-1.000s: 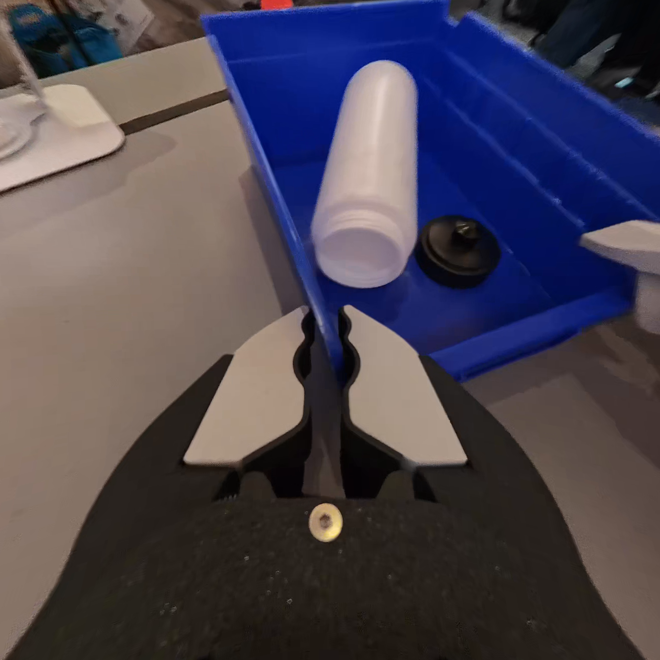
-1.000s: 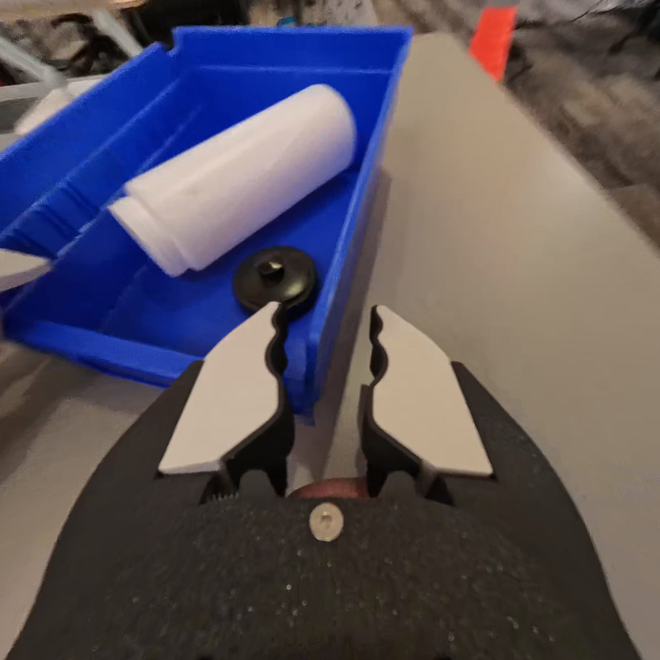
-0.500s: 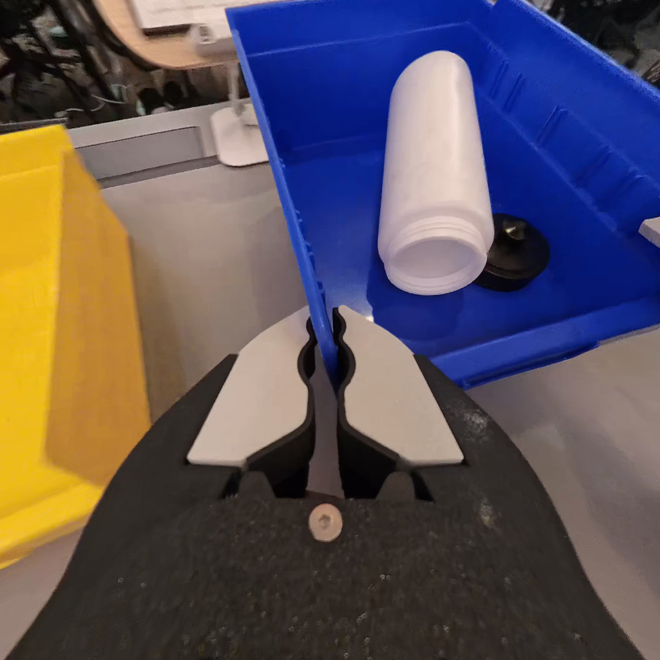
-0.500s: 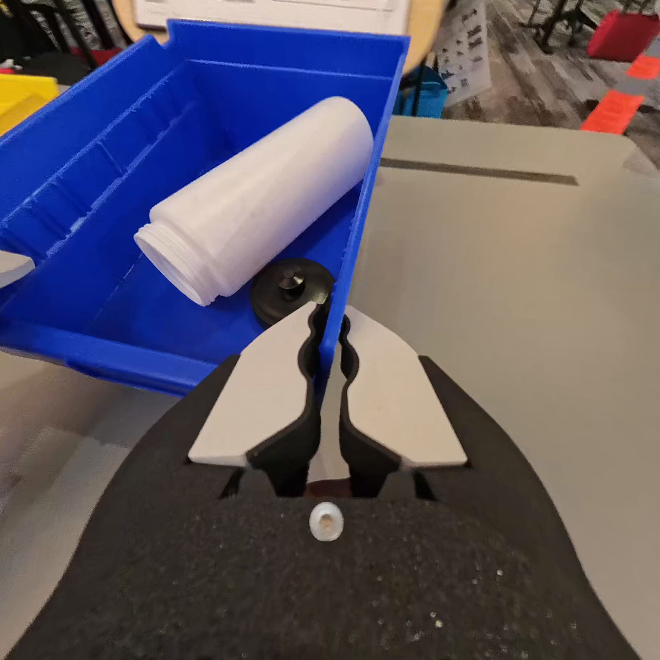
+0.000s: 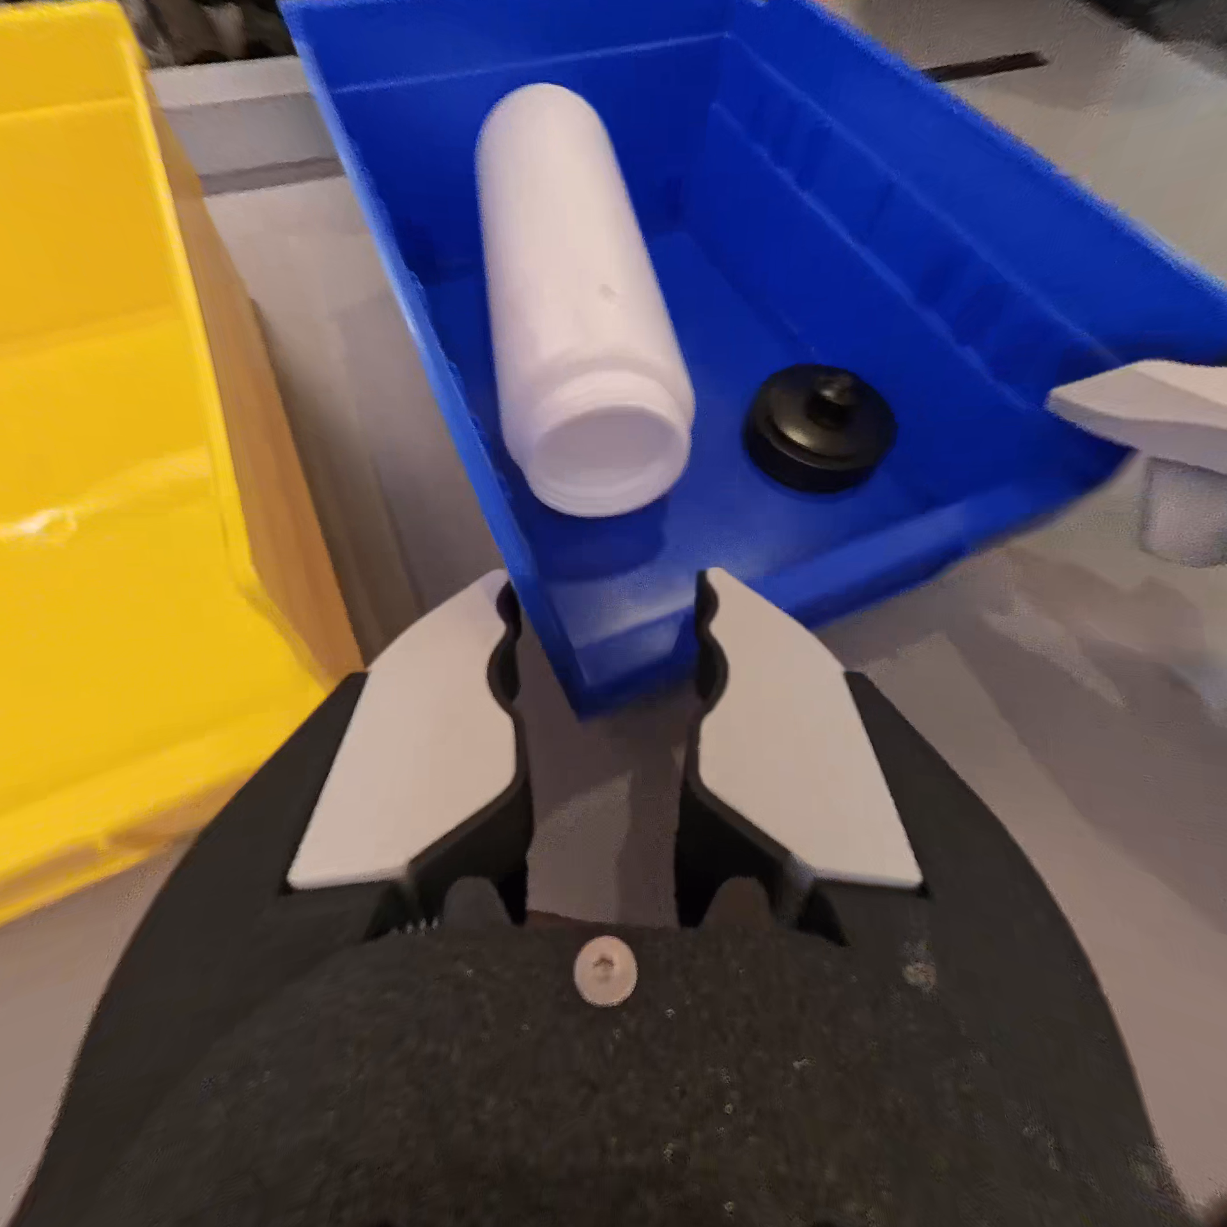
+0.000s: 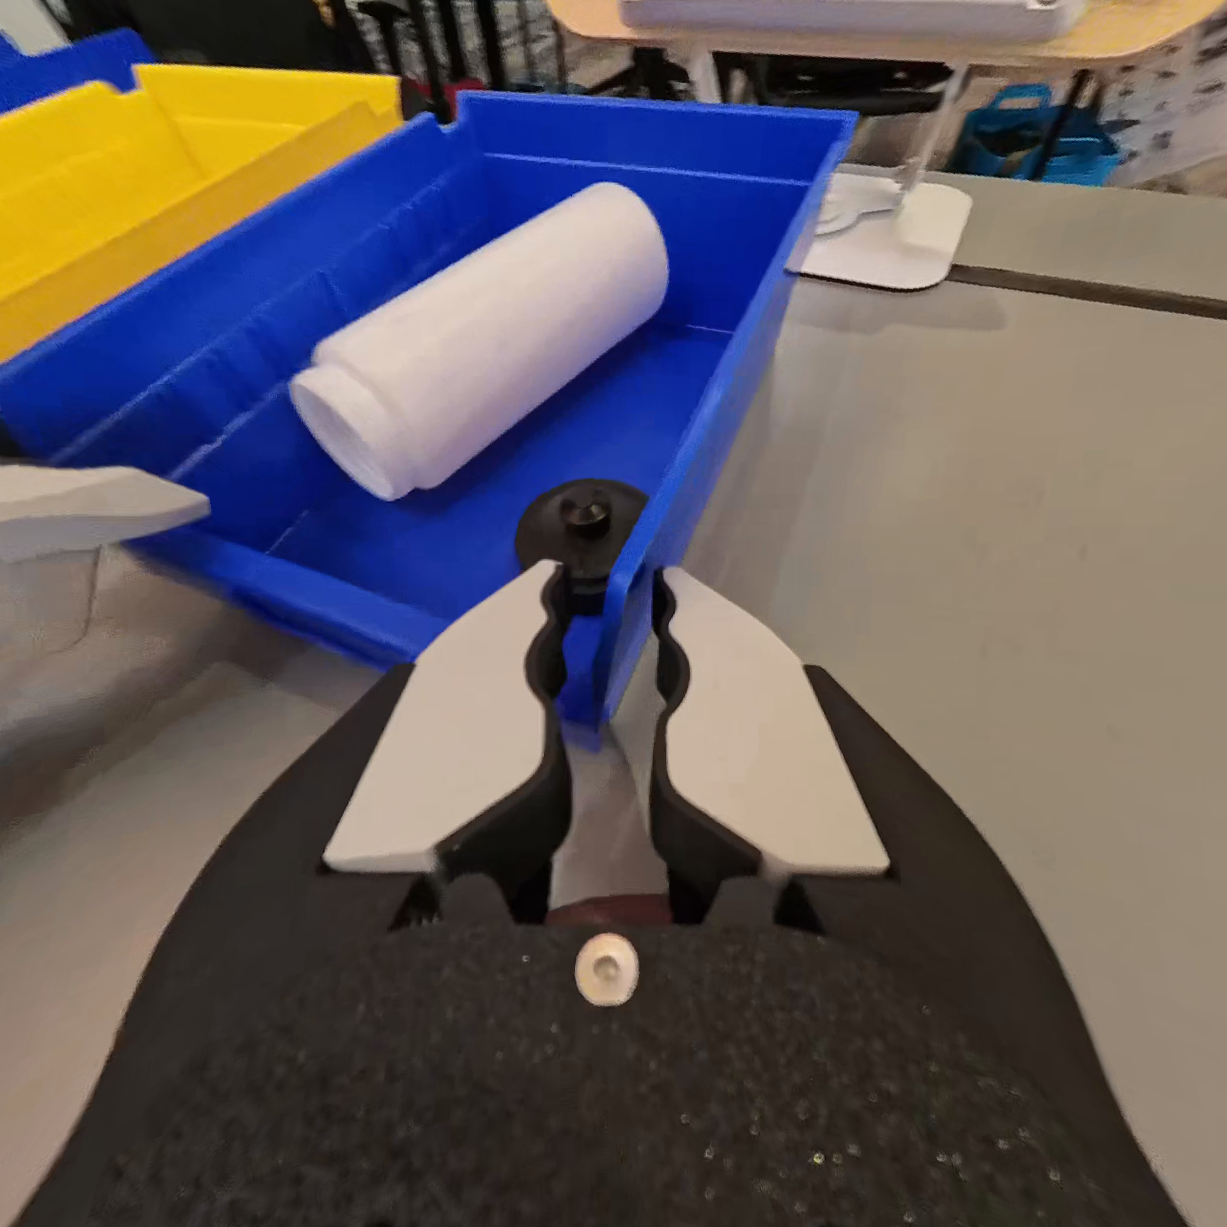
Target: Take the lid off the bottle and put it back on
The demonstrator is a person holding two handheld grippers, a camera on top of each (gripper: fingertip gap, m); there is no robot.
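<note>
Lying uncapped: one bottle [image 5: 577, 319] (one lid [image 5: 820, 431])

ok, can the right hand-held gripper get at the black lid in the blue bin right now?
Probably yes. The lid lies uncovered just inside the bin wall; the right hand-held gripper straddles that wall, so it must lift over first.

bottle [image 5: 571, 292]: was plain milky white, with no pattern
lid [image 5: 820, 431]: was solid black
bin [image 6: 724, 139]: was bright blue
second bin [image 5: 86, 411]: was yellow
desk [image 6: 996, 531]: was flat grey
fingers [image 6: 478, 717]: were pale grey, edged in black
gripper body [image 5: 597, 1095]: was speckled black
</note>
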